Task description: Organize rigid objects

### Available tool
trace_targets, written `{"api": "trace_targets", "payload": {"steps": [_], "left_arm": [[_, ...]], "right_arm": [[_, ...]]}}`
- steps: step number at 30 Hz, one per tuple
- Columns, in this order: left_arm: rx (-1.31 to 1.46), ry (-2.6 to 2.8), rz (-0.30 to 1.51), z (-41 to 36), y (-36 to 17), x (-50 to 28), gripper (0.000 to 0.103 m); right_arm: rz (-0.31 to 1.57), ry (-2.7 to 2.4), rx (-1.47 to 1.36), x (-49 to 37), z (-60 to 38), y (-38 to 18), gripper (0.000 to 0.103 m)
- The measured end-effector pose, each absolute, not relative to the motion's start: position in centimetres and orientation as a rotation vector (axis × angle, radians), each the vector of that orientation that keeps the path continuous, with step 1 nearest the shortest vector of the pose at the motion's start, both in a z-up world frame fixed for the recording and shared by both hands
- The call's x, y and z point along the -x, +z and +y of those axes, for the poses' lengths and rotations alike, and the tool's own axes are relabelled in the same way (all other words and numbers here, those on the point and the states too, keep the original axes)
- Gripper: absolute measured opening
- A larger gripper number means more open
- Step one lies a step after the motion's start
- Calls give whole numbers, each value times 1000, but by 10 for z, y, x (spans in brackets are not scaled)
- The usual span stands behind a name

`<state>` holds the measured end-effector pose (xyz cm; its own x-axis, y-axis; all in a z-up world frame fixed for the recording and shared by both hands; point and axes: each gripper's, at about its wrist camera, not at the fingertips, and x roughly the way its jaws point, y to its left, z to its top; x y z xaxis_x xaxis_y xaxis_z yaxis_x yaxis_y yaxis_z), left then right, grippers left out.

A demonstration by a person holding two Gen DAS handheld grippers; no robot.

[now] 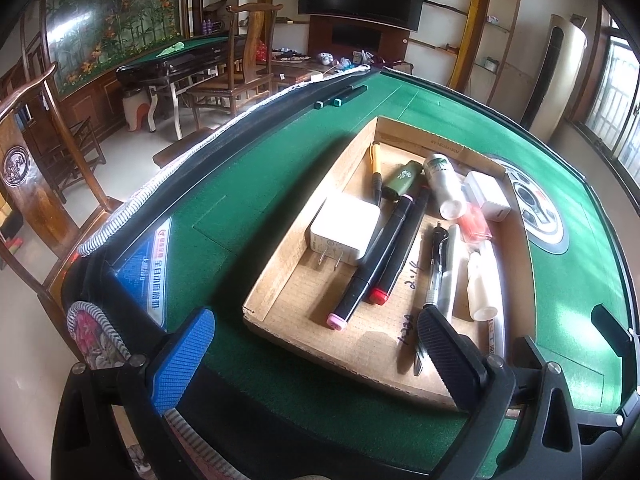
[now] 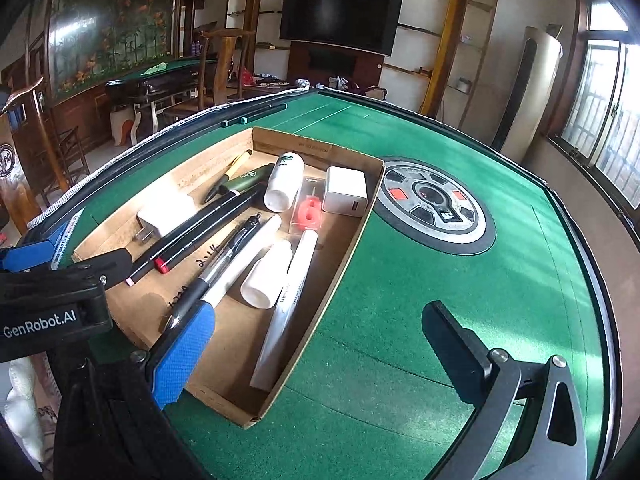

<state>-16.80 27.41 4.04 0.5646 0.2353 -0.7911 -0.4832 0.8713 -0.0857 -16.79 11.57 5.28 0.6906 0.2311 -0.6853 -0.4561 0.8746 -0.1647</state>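
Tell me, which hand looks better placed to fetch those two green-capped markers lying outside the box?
Probably the left. The two markers lie on the felt by the table's far-left edge, beyond the cardboard box. The left gripper sits open on that side; the right gripper, also open, is farther right.

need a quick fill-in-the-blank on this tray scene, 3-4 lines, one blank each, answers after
1. The chargers, pens and bottles all lie inside a shallow ____ tray.
2. Two green-capped markers lie outside the tray, on the ____ felt near the table's far edge.
3. The left gripper and right gripper both have their jaws ____.
4. The candle in the clear packet is shaped like the digit ____.

Answers: cardboard; green; open; 6
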Motion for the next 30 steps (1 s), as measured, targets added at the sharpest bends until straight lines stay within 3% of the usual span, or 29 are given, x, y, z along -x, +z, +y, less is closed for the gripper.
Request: {"api": "trace_targets", "payload": {"steps": [30], "left_arm": [[305, 385, 912, 260, 37, 169, 102]], "right_arm": [[717, 346, 308, 165, 106, 52, 103]]}}
